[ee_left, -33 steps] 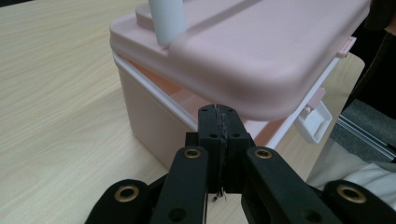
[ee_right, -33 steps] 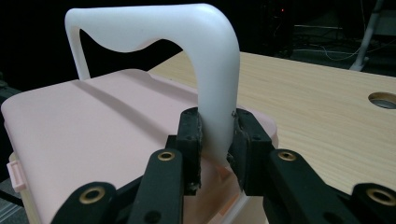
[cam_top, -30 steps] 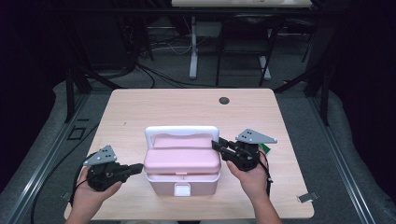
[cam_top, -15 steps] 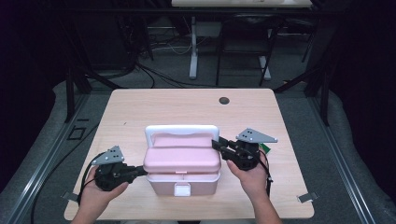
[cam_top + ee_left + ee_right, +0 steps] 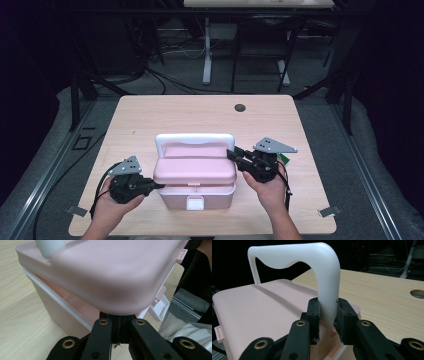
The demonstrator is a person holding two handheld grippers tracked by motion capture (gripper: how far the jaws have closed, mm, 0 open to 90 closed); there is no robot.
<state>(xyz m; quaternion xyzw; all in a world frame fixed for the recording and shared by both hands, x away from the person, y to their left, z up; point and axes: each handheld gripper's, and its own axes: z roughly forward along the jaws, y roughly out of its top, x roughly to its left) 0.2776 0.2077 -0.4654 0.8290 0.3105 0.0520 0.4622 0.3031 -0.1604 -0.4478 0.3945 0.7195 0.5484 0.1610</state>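
A pink storage box [image 5: 195, 172] with a white carry handle [image 5: 194, 138] stands on the wooden table [image 5: 190, 115], near its front edge. My right gripper [image 5: 232, 154] is shut on the right leg of the upright handle [image 5: 324, 277], just above the pink lid [image 5: 262, 307]. My left gripper [image 5: 159, 186] is at the box's left side. Its jaws are shut, and their tips are tucked under the overhanging lid rim [image 5: 105, 272], against the box wall [image 5: 50, 307]. The tips themselves are hidden by the rim.
A white latch [image 5: 195, 202] sits on the box front, also seen as the latch [image 5: 160, 307] beside the person's clothing. A cable hole [image 5: 240, 107] lies at the back of the table. A small green object [image 5: 284, 159] lies behind the right gripper.
My left gripper has slid right until its tips sit under the lid rim at the box's left side. The right gripper has stayed on the handle.
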